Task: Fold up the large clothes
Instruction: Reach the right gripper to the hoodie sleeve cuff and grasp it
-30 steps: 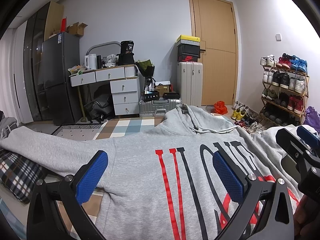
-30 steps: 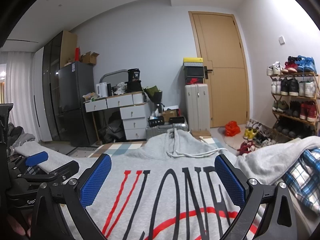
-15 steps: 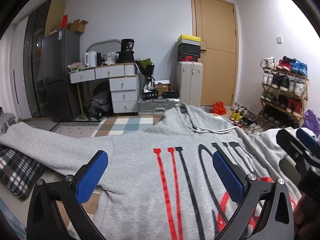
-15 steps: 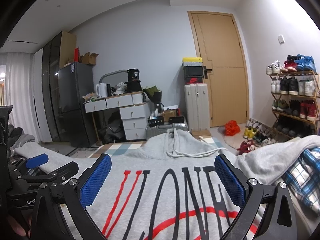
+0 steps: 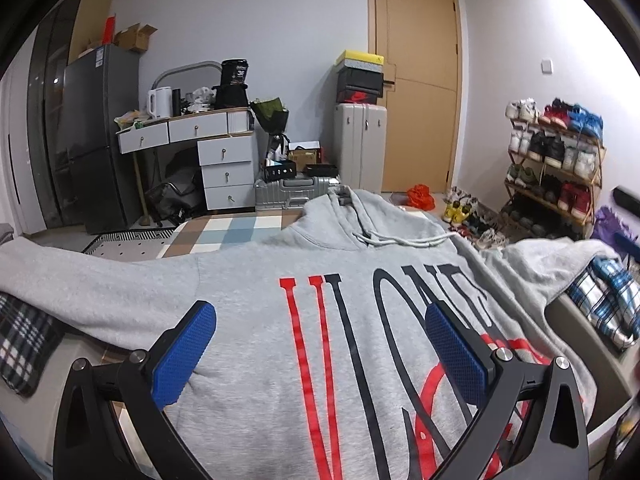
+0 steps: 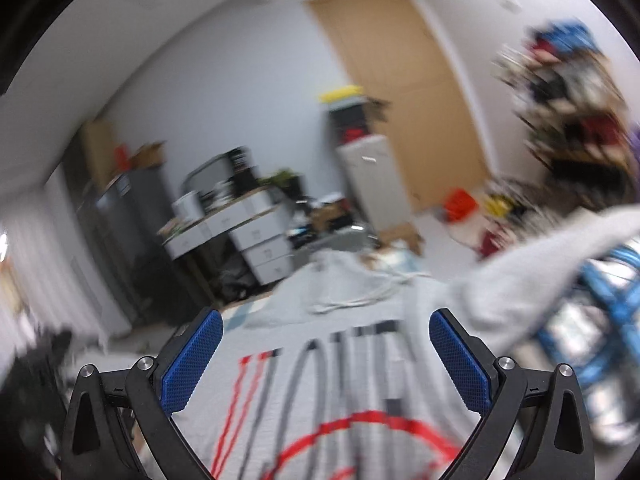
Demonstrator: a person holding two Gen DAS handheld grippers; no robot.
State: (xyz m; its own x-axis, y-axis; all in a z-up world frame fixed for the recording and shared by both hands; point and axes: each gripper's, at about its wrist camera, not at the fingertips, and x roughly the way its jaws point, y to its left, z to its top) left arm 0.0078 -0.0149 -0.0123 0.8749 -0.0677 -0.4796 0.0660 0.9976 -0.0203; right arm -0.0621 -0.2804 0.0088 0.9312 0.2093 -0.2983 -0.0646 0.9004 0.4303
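Observation:
A large grey hoodie [image 5: 248,320] with red and black lettering lies spread flat, face up, hood [image 5: 352,220] at the far end and sleeves out to both sides. My left gripper [image 5: 320,344] hovers open over its left chest, blue pads [image 5: 184,352] wide apart, nothing between them. The right wrist view is heavily blurred and tilted; my right gripper [image 6: 326,360] is open above the hoodie [image 6: 344,360] near its lettering, with the right sleeve [image 6: 532,280] rising at the right.
Plaid cloth lies under the sleeves at left [image 5: 20,344] and right [image 5: 604,300]. Beyond the hoodie stand a dark fridge [image 5: 96,132], a white drawer desk [image 5: 208,148], suitcases [image 5: 360,144], a wooden door [image 5: 416,92] and a shoe rack [image 5: 556,160].
The right gripper has swung quickly, tilting its view and blurring it, and has left the left wrist view's right edge. The left gripper shifted slightly left. Both stay open.

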